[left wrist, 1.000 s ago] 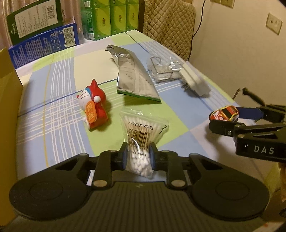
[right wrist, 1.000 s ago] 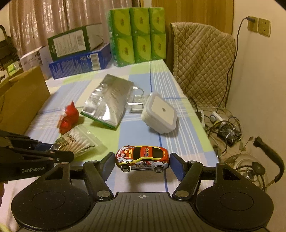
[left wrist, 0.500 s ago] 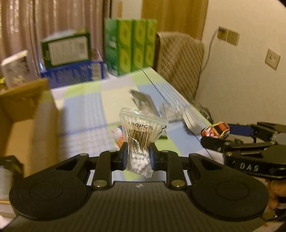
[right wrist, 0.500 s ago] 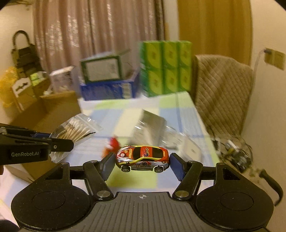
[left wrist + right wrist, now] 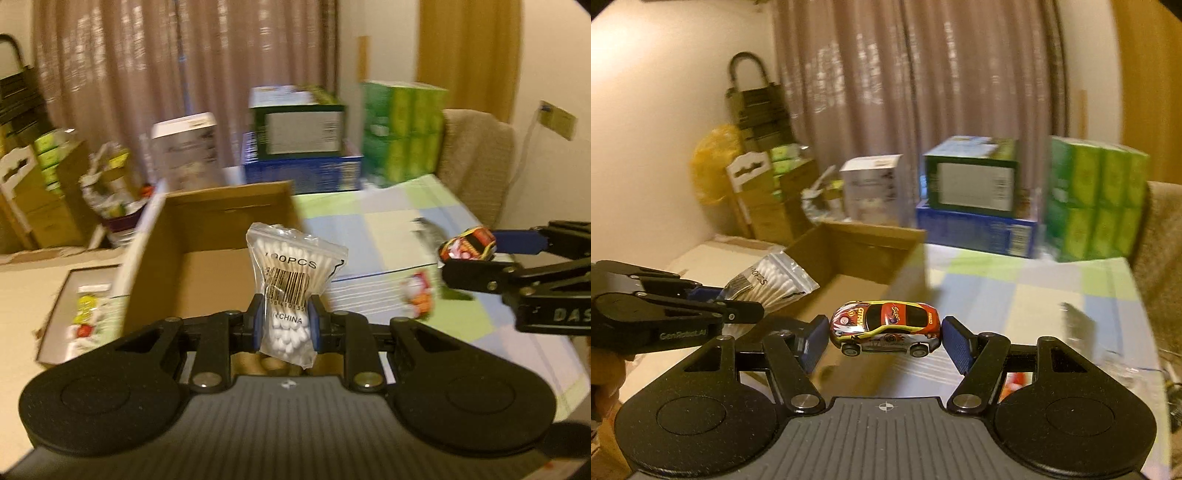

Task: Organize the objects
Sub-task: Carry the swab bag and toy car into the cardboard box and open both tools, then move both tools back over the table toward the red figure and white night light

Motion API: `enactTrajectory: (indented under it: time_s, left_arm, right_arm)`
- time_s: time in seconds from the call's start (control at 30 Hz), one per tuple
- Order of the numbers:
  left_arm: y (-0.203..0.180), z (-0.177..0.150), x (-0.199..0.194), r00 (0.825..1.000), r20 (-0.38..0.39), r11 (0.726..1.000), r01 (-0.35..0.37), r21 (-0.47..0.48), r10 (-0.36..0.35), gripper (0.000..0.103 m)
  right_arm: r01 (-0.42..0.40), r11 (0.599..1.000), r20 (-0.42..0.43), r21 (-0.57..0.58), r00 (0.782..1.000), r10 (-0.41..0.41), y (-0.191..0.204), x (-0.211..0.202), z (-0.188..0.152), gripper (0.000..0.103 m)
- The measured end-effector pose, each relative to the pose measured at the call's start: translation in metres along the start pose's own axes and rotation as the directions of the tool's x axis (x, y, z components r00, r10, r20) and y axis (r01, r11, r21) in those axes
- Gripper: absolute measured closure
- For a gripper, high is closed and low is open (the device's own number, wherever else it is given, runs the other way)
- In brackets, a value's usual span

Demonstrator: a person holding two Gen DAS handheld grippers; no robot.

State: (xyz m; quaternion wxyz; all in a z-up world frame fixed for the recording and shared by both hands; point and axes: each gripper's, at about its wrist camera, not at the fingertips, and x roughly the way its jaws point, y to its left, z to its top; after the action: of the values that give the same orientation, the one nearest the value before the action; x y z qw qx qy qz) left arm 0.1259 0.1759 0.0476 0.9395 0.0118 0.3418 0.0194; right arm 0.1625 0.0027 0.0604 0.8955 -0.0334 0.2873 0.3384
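Observation:
My left gripper [image 5: 284, 325] is shut on a clear bag of cotton swabs [image 5: 291, 277] and holds it in the air over the open cardboard box [image 5: 221, 236]. My right gripper [image 5: 884, 339] is shut on a red and yellow toy car [image 5: 886, 325], held above the table beside the box's [image 5: 857, 251] right wall. In the left wrist view the right gripper [image 5: 480, 258] with the car [image 5: 467, 249] is at the right. In the right wrist view the left gripper [image 5: 735, 302] with the swab bag [image 5: 775, 282] is at the left, over the box.
A red cat figure [image 5: 417, 295] and a silver pouch [image 5: 1078, 325] lie on the checked tablecloth [image 5: 388, 236]. Blue and green boxes [image 5: 975, 206] and green tissue packs [image 5: 1097, 199] stand at the table's far end. A padded chair [image 5: 476, 162] is at the right.
Both grippers have lifted and swung left from the table's items toward the cardboard box, each still holding its object. The views are blurred by motion.

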Motion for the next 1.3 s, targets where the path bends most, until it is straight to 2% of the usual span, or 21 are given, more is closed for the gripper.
enactTrajectory:
  time_s: [0.1,0.23,0.27,0.3,0.33,0.37,0.53,0.87,0.9,1.03,1.3]
  left_arm:
    - [0.033,-0.006,0.004,0.999,-0.023,0.999,-0.029,-0.031,0.029,0.083]
    - [0.057,-0.015,0.014,0.998,-0.053,0.998,-0.027,-0.063,0.024,0.082]
    - [0.061,-0.017,0.017,0.998,-0.057,0.997,-0.02,-0.073,0.016,0.078]
    - [0.063,-0.018,0.019,0.998,-0.054,0.996,-0.02,-0.085,0.016,0.063]
    - [0.068,-0.019,0.021,0.999,-0.048,0.994,-0.028,-0.105,0.023,0.052]
    - [0.072,-0.021,0.022,0.999,-0.038,0.992,-0.038,-0.12,0.034,0.046]
    - [0.085,-0.025,0.023,0.997,-0.039,0.989,-0.065,-0.134,0.06,0.046]
    - [0.099,-0.032,0.014,0.997,-0.024,0.983,-0.081,-0.163,0.079,0.046]
    - [0.099,-0.032,0.013,0.997,-0.022,0.983,-0.083,-0.165,0.08,0.046]
    - [0.101,-0.033,0.01,0.996,-0.019,0.982,-0.084,-0.167,0.082,0.046]
    - [0.099,-0.038,0.007,0.995,-0.026,0.981,-0.095,-0.169,0.092,0.042]
  right_arm:
    - [-0.022,1.0,-0.02,-0.006,1.0,0.022,0.016,0.021,0.003,0.039]
    - [-0.034,0.999,-0.04,-0.006,0.999,0.034,0.026,0.044,0.005,0.039]
    - [-0.035,0.999,-0.043,-0.006,0.998,0.034,0.026,0.046,0.003,0.039]
    - [-0.035,0.999,-0.046,-0.005,0.998,0.034,0.026,0.05,0.003,0.039]
    - [-0.034,0.999,-0.049,-0.005,0.998,0.034,0.026,0.052,0.003,0.039]
    - [-0.033,0.999,-0.05,-0.005,0.998,0.033,0.026,0.054,0.002,0.039]
    - [-0.036,0.999,-0.059,-0.003,0.998,0.035,0.028,0.062,0.001,0.039]
    - [-0.106,0.994,-0.068,0.018,0.992,0.107,0.039,0.075,0.005,0.039]
    - [-0.123,0.992,-0.068,0.019,0.99,0.124,0.041,0.076,0.006,0.038]
    - [-0.127,0.991,-0.032,0.04,0.991,0.129,0.038,0.076,0.009,0.024]
    - [-0.085,0.993,0.007,0.087,0.996,0.085,0.02,0.052,0.007,0.023]
